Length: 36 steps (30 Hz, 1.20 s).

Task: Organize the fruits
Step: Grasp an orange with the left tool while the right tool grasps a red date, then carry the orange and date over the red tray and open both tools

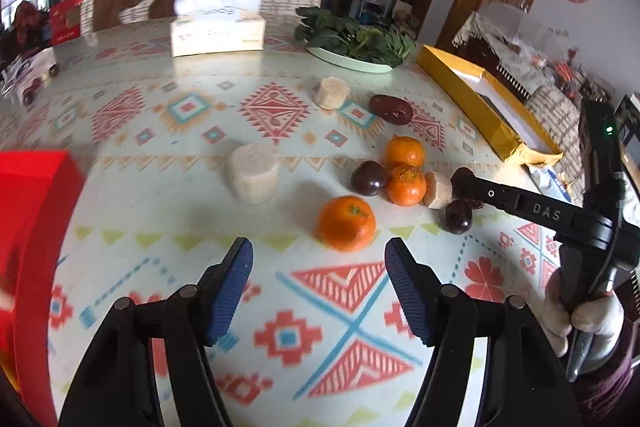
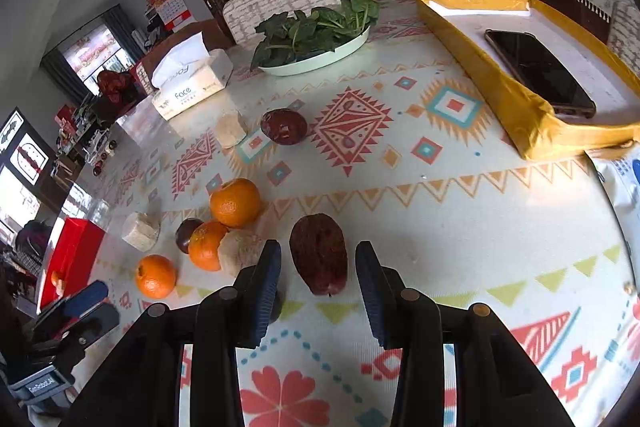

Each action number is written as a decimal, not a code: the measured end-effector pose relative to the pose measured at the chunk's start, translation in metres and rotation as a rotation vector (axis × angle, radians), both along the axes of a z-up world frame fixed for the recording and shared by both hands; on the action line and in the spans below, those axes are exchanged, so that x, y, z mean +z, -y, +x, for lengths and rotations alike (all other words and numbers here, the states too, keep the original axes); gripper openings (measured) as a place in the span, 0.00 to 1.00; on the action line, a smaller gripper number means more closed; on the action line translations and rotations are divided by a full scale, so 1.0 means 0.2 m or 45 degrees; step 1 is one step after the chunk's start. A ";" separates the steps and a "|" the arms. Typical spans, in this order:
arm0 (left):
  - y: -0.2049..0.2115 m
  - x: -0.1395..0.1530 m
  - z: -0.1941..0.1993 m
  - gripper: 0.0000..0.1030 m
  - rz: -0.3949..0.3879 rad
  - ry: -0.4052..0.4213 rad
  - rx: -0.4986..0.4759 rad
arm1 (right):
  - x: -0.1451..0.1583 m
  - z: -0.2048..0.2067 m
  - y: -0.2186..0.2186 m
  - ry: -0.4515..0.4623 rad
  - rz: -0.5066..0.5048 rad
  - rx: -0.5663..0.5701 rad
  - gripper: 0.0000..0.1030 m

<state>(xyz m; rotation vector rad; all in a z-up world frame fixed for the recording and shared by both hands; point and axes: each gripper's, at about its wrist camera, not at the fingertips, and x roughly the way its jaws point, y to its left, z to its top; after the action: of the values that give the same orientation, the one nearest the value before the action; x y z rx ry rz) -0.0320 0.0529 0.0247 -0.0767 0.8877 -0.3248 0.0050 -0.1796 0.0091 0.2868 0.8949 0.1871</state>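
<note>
On the patterned tablecloth lie three mandarins: one [image 1: 346, 223] just ahead of my open left gripper [image 1: 320, 267], two more [image 1: 405, 151] behind it beside a dark plum [image 1: 368, 178]. Pale cut cylinders [image 1: 253, 173] stand among them. In the right wrist view a wrinkled dark red fruit [image 2: 318, 255] lies between the fingertips of my right gripper [image 2: 318, 287]. Small gaps show on both sides of it, so the pads do not press on it. Another dark red fruit [image 2: 283, 126] lies farther back. My left gripper [image 2: 96, 307] also shows at the lower left.
A red box [image 1: 36, 227] stands at the table's left edge. A yellow tray [image 2: 472, 39] at the right holds a phone [image 2: 540, 71]. A plate of leafy greens [image 1: 352, 43] and a tissue box [image 1: 218, 31] stand at the back. A gloved hand [image 1: 588, 315] holds the right gripper.
</note>
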 end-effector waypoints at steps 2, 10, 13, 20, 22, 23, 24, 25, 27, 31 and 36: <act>0.04 -0.01 0.03 0.66 0.022 0.009 -0.023 | 0.00 0.00 0.00 0.004 -0.001 0.009 0.41; 0.18 -0.05 0.12 0.63 0.089 0.015 -0.088 | -0.01 0.02 0.01 0.009 0.027 0.024 0.41; 0.22 -0.09 0.13 0.47 0.133 -0.004 -0.098 | -0.01 0.03 0.00 0.013 0.004 0.031 0.41; 0.20 -0.07 0.09 0.34 0.131 0.007 -0.080 | -0.01 0.02 -0.06 0.025 -0.098 0.037 0.31; 0.17 -0.04 0.05 0.34 0.111 0.018 -0.069 | 0.00 0.01 -0.07 0.033 -0.126 0.032 0.31; 0.15 -0.02 0.03 0.34 0.097 0.028 -0.060 | 0.00 0.00 -0.07 0.036 -0.126 0.031 0.31; 0.12 0.01 0.01 0.34 0.076 0.038 -0.049 | 0.01 -0.01 -0.06 0.039 -0.118 0.028 0.31; 0.08 0.04 -0.02 0.34 0.053 0.049 -0.036 | 0.03 -0.02 -0.06 0.046 -0.106 0.022 0.31; 0.01 0.09 -0.06 0.34 0.016 0.072 -0.004 | 0.08 -0.06 -0.05 0.068 -0.080 0.014 0.31; -0.16 0.20 -0.15 0.34 -0.050 0.122 0.076 | 0.20 -0.14 -0.09 0.124 -0.016 0.044 0.31; -0.47 0.31 -0.25 0.34 -0.099 0.165 0.206 | 0.34 -0.22 -0.25 0.156 0.070 0.155 0.31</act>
<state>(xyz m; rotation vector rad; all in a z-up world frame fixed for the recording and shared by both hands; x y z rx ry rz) -0.0811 0.1468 0.0865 -0.1966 0.7355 -0.2106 -0.0381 -0.1299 0.0776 0.2690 0.7873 0.3385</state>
